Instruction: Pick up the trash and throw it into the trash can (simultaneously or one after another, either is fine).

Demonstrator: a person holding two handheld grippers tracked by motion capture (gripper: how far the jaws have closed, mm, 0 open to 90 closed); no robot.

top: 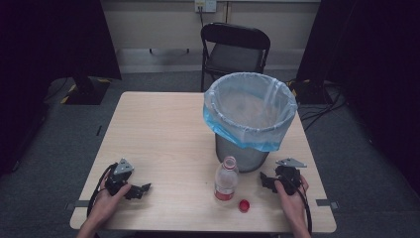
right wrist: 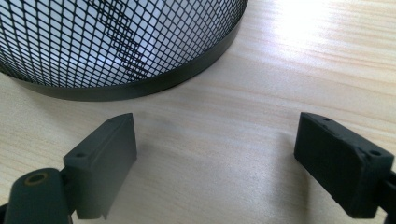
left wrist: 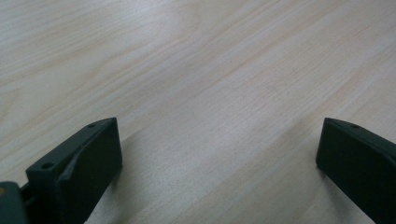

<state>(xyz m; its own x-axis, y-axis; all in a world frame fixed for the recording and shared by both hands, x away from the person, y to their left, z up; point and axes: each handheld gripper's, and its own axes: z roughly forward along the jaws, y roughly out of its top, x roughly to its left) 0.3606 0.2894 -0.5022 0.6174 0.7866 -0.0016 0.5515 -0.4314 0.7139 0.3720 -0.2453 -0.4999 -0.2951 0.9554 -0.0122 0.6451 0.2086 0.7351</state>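
Observation:
A clear plastic bottle [top: 226, 179] with a red label stands uncapped near the table's front edge. Its red cap [top: 243, 205] lies on the wood just to its right. Behind them stands a black mesh bin [top: 242, 152] lined with a blue bag [top: 249, 110]; its mesh wall [right wrist: 116, 42] is close in the right gripper view. My right gripper [top: 268, 181] rests on the table right of the bottle, open, nothing between its jaws [right wrist: 215, 154]. My left gripper [top: 142, 189] rests at the front left, open over bare wood [left wrist: 219, 154].
The light wooden table [top: 163, 129] has free room across its left and middle. A black folding chair [top: 234, 47] stands behind the table. Dark curtains hang at both sides, and cables lie on the grey floor at the right.

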